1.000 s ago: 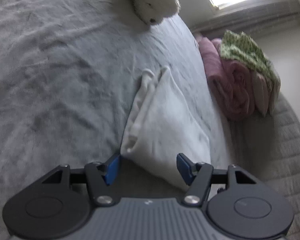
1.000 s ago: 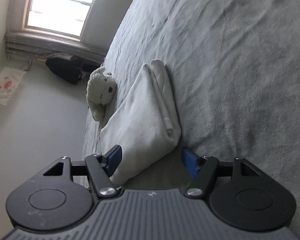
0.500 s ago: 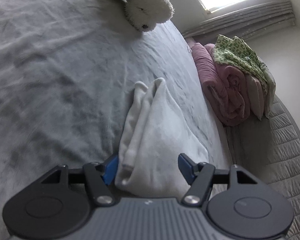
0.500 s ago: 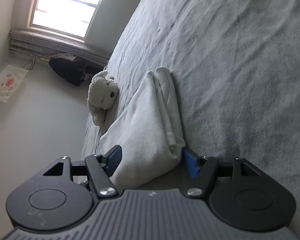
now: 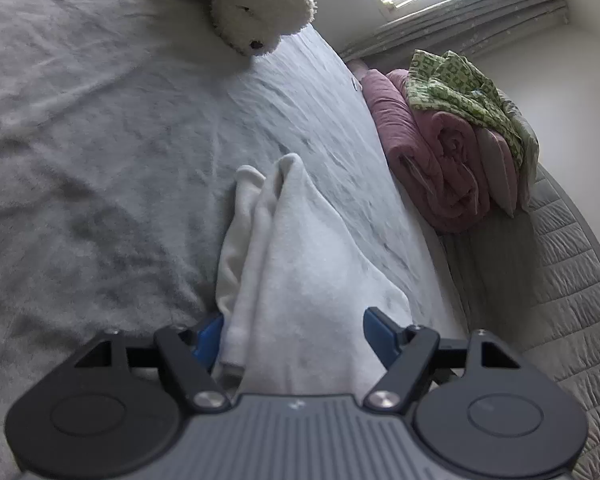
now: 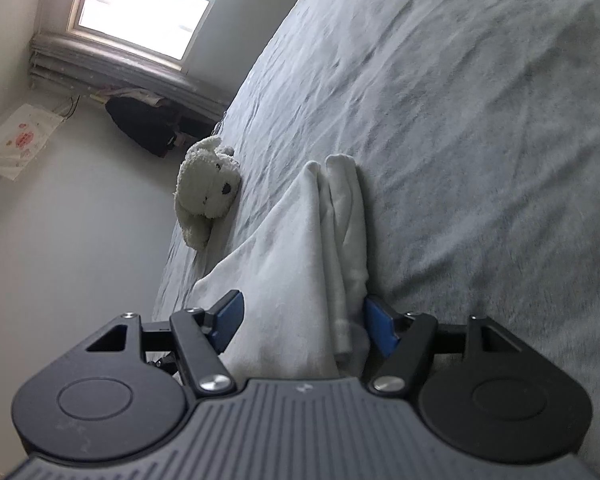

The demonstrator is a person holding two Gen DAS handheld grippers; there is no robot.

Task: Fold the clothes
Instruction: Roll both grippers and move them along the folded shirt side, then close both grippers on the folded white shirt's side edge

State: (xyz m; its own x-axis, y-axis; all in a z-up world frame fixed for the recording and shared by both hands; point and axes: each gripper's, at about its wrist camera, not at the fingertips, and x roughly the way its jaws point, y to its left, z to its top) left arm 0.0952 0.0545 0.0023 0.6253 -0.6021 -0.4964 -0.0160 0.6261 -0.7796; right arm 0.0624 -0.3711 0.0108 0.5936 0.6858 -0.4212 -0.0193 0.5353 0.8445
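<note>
A folded white garment (image 5: pixel 296 264) lies on the grey bedspread (image 5: pixel 100 152). My left gripper (image 5: pixel 292 340) is open, and the near end of the garment sits between its blue pads (image 5: pixel 380 334). In the right wrist view the same garment (image 6: pixel 300 256) runs away from me across the bedspread (image 6: pixel 480 120). My right gripper (image 6: pixel 304 320) is open too, with the garment's other end between its blue pads (image 6: pixel 228 316). Neither gripper is closed on the cloth.
A white plush dog (image 5: pixel 256 12) lies on the bed beyond the garment; it also shows in the right wrist view (image 6: pixel 206 192). A rolled pink blanket (image 5: pixel 440 152) with a green patterned cloth (image 5: pixel 468 96) on top sits at the bed's edge. A dark bag (image 6: pixel 144 124) lies under the window.
Both grippers have moved forward, so each end of the white garment now lies deeper between the open pads. The garment itself has stayed in place.
</note>
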